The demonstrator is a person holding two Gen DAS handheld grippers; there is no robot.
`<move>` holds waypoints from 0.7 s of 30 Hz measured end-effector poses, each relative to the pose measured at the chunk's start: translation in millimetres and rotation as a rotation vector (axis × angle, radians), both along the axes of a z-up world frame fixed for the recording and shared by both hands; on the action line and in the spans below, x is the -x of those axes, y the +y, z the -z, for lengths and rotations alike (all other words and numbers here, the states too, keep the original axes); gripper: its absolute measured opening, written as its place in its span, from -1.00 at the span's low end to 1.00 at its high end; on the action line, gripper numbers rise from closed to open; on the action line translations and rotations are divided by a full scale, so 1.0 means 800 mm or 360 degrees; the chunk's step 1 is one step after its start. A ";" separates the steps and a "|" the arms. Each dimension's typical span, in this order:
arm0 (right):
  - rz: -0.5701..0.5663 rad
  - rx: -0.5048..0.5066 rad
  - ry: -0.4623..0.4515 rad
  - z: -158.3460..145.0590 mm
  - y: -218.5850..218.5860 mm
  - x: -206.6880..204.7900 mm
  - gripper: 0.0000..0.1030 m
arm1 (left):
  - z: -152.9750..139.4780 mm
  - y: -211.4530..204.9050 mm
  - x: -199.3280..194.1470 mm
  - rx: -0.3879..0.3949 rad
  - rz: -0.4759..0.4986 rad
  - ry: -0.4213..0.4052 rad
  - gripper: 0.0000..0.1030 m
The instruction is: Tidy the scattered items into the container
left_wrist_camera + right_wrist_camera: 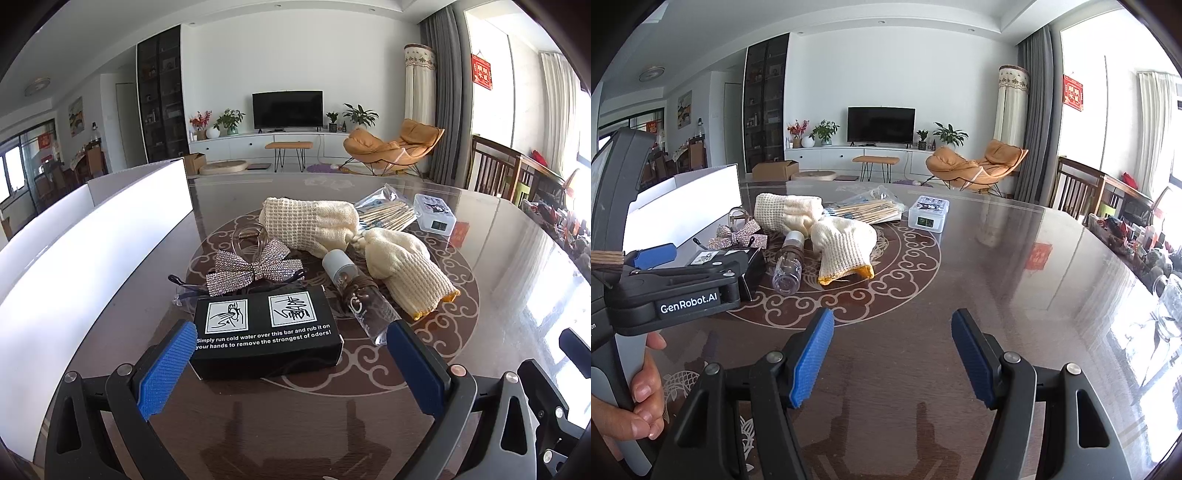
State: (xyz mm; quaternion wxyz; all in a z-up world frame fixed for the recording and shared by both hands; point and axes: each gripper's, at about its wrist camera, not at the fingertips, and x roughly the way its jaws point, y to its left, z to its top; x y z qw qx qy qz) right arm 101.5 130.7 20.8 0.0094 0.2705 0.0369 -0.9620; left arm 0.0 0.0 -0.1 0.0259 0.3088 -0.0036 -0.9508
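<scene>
The scattered items lie in a cluster on the dark patterned desk [498, 258], and the black box [266, 328] printed with odor-bar instructions serves as the landmark. The white container [92, 236] stands to the left of the box, its open flap raised. Just behind the box sit a rhinestone bow hair clip [247, 266] and clear safety glasses [184, 291] (partly hidden by the box). To the box's right lies a clear bottle with a grey cap [351, 291], touching a pair of cream knit gloves [332, 229]. Farther behind and right of the box are a bag of wooden skewers [388, 212] and a small white clock case [434, 214].

The left hand-held gripper [291, 343] stands wide open, its pads on either side of the box without pressing it. The right hand-held gripper [892, 354] is open too, over bare desk well right of the box.
</scene>
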 end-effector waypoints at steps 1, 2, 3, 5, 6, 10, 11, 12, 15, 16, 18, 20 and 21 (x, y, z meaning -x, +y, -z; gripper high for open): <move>-0.0001 0.0000 0.0000 0.000 0.000 0.000 0.32 | 0.000 0.000 0.000 0.0001 0.0000 -0.0002 1.00; -0.0002 0.0000 0.0000 0.000 -0.001 0.000 0.32 | 0.001 0.001 0.001 0.0001 0.0000 -0.0004 1.00; -0.0003 0.0000 -0.0001 0.000 -0.001 0.000 0.32 | 0.001 0.001 0.001 0.0000 0.0001 -0.0007 1.00; -0.0003 0.0001 -0.0002 0.000 -0.001 0.000 0.32 | -0.004 0.002 -0.003 -0.0001 -0.0005 -0.0014 1.00; -0.0003 0.0000 -0.0003 0.000 -0.001 0.000 0.32 | 0.000 0.001 0.000 -0.0006 -0.0007 -0.0013 1.00; -0.0004 -0.0008 -0.0005 0.001 -0.001 0.001 0.32 | 0.000 -0.006 -0.013 -0.0017 -0.0010 -0.0006 1.00; -0.0004 -0.0010 -0.0006 0.001 -0.002 0.001 0.32 | 0.002 -0.007 -0.004 -0.0019 -0.0009 -0.0007 1.00; -0.0005 -0.0010 -0.0007 0.001 -0.002 0.002 0.32 | 0.001 -0.008 -0.005 -0.0018 -0.0008 -0.0014 1.00; -0.0004 -0.0010 -0.0006 0.001 -0.002 0.002 0.32 | 0.000 -0.007 -0.005 -0.0018 -0.0007 -0.0020 1.00; -0.0005 -0.0010 -0.0006 0.001 -0.002 0.002 0.32 | 0.000 -0.006 -0.003 -0.0018 -0.0008 -0.0021 1.00; -0.0005 -0.0010 -0.0007 0.001 -0.002 0.002 0.32 | 0.001 -0.005 0.001 -0.0021 -0.0014 -0.0024 1.00; -0.0005 -0.0010 -0.0006 0.001 -0.002 0.002 0.32 | 0.001 -0.006 0.002 -0.0028 -0.0019 -0.0030 1.00; -0.0005 -0.0009 -0.0006 0.001 -0.002 0.002 0.32 | 0.001 -0.006 0.002 -0.0030 -0.0021 -0.0031 1.00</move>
